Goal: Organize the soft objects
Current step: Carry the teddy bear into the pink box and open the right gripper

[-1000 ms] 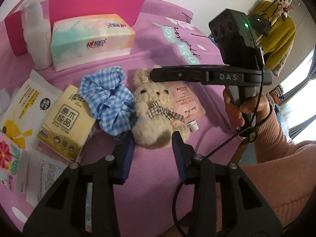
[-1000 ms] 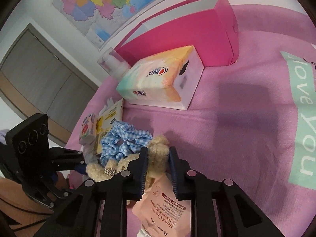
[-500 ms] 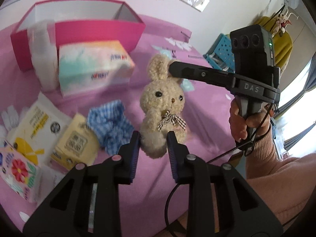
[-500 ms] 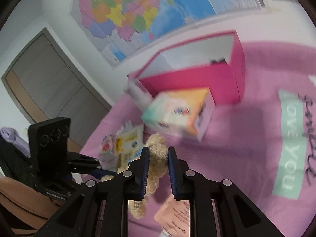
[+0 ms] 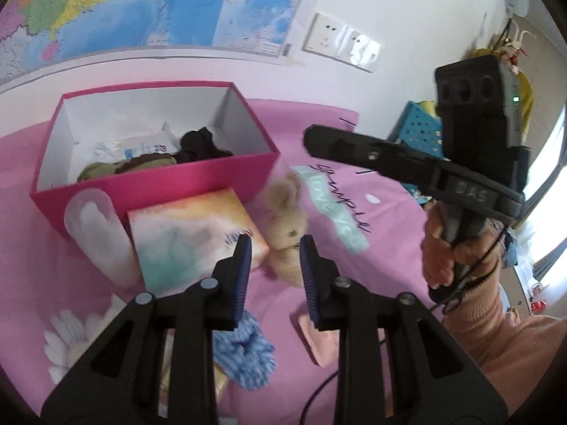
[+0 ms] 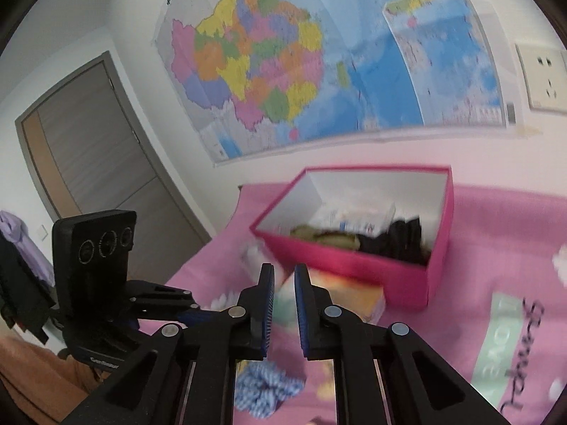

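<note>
A wall map [image 5: 141,7] and a double socket [image 5: 340,42] hang above a pink sheet [image 5: 382,248] printed with "love you". On it the plush bunny [image 5: 287,226] shows blurred just right of a soft tissue pack [image 5: 191,237], beyond the left tongs [image 5: 274,251]. The bunny's long axis runs away from the camera, ears towards the wall and feet towards the tongs. The left tongs stand narrowly apart with nothing pressed between the pads. The bunny appears only in the left wrist view, which also shows a hand [image 5: 443,248] in a peach sleeve holding the right tongs [image 5: 312,140] raised over the sheet, a translucent bottle [image 5: 99,233], a pink hand-cream pouch [image 5: 319,340] and a blue crate [image 5: 421,127]. The right wrist view alone takes in a grey door [image 6: 99,148] and looks along the right tongs [image 6: 284,276], whose jaws are closing to their narrowest with nothing between them; the left tongs [image 6: 187,310] sit low at its left. Both views show the open pink box [image 5: 159,184] [image 6: 354,265], white inside, holding a black cloth [image 5: 202,145], olive and brown fabric [image 5: 127,166] and white packets [image 5: 149,145]. A blue gingham scrunchie [image 5: 244,350] [image 6: 265,386] lies nearest the cameras.
</note>
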